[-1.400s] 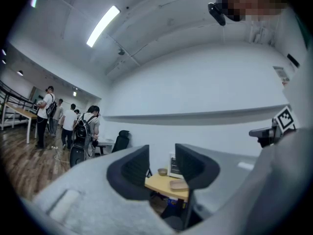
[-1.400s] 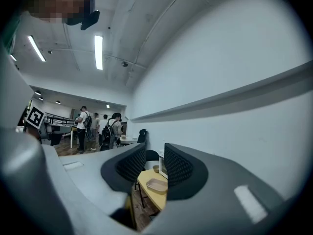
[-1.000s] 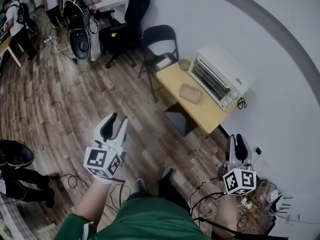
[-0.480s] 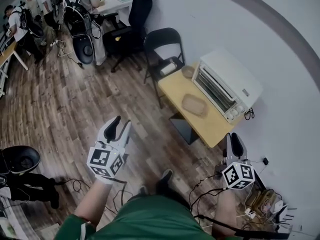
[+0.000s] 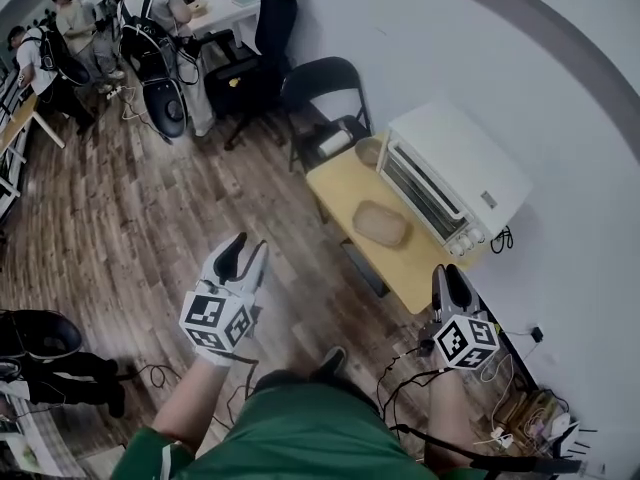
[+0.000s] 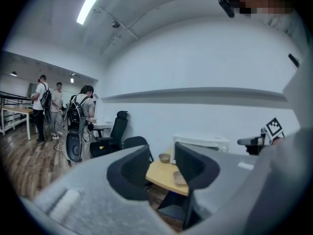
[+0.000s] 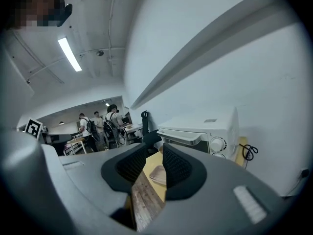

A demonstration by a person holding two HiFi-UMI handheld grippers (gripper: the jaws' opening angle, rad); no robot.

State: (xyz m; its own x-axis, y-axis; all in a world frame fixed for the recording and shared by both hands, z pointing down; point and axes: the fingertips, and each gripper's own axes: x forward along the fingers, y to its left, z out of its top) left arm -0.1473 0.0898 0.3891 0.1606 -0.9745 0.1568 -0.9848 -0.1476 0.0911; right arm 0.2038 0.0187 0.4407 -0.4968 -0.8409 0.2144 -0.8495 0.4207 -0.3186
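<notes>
I hold both grippers in the air above a wooden floor, short of a small yellow table [image 5: 352, 192]. On the table stand a white toaster oven [image 5: 457, 180], a flat wooden tray [image 5: 379, 223] and a small bowl [image 5: 369, 151]. My left gripper [image 5: 243, 255] is open and empty, left of the table; between its jaws show the table [image 6: 157, 175] and the tray [image 6: 179, 178]. My right gripper [image 5: 446, 277] hangs near the table's near corner, its jaws narrowly apart with nothing held. It faces the toaster oven [image 7: 196, 130] and the tray [image 7: 158, 174].
A black folding chair [image 5: 322, 85] and an office chair [image 5: 277, 6] stand beyond the table by the white wall. Several people with backpacks [image 5: 150, 28] are at the far left. Cables and a power strip [image 5: 520, 408] lie by the wall near my right foot.
I have come closer to the table, which now sits lower and nearer in the head view. Both grippers tilted down toward it; the right one drifted left toward the table's corner.
</notes>
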